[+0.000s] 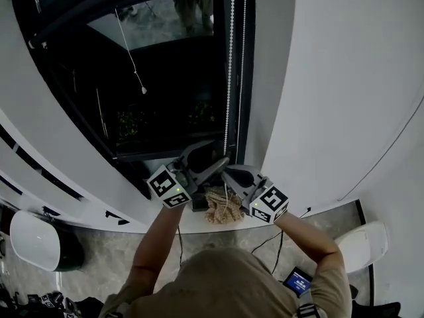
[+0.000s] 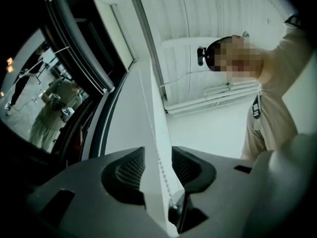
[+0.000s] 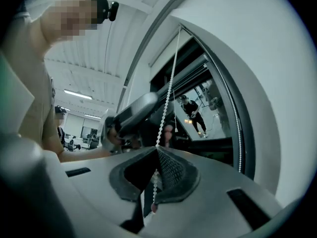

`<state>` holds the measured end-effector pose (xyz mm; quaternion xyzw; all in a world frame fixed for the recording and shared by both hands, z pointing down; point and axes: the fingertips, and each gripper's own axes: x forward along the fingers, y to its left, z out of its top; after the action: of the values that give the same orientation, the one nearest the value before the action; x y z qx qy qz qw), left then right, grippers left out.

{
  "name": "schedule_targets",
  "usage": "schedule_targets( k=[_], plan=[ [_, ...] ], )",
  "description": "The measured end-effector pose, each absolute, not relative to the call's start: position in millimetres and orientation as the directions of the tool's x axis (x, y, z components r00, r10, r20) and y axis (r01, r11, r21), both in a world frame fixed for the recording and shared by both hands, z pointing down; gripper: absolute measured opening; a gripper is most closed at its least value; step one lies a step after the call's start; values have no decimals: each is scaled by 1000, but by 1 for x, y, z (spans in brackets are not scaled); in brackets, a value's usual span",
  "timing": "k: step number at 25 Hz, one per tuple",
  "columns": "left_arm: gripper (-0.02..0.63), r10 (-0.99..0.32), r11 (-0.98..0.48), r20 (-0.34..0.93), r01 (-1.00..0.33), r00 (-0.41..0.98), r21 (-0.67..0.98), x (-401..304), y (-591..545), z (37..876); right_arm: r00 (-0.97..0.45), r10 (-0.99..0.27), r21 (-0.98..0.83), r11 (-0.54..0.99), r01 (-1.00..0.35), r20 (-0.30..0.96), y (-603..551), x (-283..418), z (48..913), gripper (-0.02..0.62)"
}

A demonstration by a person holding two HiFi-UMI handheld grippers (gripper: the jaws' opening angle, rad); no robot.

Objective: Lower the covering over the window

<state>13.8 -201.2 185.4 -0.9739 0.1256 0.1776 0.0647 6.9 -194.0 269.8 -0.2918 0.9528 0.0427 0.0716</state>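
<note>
Window (image 1: 165, 105): dark glass in a dark frame, with a white wall (image 1: 344, 78) at its right side. Figures of people show faintly in the glass.
Chain (image 1: 230, 78): a white bead chain. It hangs at the right edge of the window in two strands and comes down to both grippers, just above the sill (image 1: 192, 225).
Cord (image 1: 132, 58): a thin cord with a small knob at its end hangs in front of the glass, well apart from the chain.
Bundle (image 1: 223, 206): a woven thing on the sill, directly under the grippers. I cannot tell what it is.
Floor: a white rounded object (image 1: 33, 240) at the left and a phone (image 1: 298, 281) with a lit screen at the right.
In the way: in the head view the two grippers overlap and cover the lower end of the chain.
Blind: hard to make out. The grey bars (image 2: 79, 53) at the top of the window may belong to it, and the glass under them is uncovered.
Hidden: both hands are under the gripper bodies, so only the forearms show.
Left gripper (image 1: 218, 163): the jaws (image 2: 158, 150) are spread. The chain (image 2: 161, 170) passes between the pads, which do not press it.
Right gripper (image 1: 228, 174): the jaws (image 3: 157, 148) are pressed together and pinch the chain (image 3: 171, 90). Below the pinch the chain hangs loose.
Arms: the left forearm (image 1: 156, 244) and the right forearm (image 1: 311, 237) reach forward from the body. The grippers meet tip to tip at the chain.
</note>
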Motion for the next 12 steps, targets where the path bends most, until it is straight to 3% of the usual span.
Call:
schedule_targets(
  k=[1,2,4,6,7,10,12],
  plan=[
    [144,-231,-959,-338,-272,913,-81,23,-205,183,-825,-543,57,829,-556,-159,-191,3,269,9],
    [29,-238,-959,-327,-275,915,-72,28,-207,183,-827,-538,77,829,-555,-162,-189,1,268,9],
    [24,-247,-959,-336,-279,909,-48,27,-206,187,-817,-538,115,816,-567,-206,-182,5,261,12],
    [23,-264,-954,-320,-296,910,-53,23,-202,198,-784,-544,91,802,-590,-298,-179,20,242,207],
    [23,-267,-954,-302,-296,915,-53,24,-201,206,-771,-543,78,799,-596,-332,-180,27,229,227],
    [23,-263,-960,-287,-278,921,-12,21,-205,220,-791,-515,146,800,-581,-330,-191,24,199,225],
    [23,-260,-960,-260,-277,930,-31,20,-201,230,-811,-481,162,818,-551,-332,-194,18,188,161]
  ],
)
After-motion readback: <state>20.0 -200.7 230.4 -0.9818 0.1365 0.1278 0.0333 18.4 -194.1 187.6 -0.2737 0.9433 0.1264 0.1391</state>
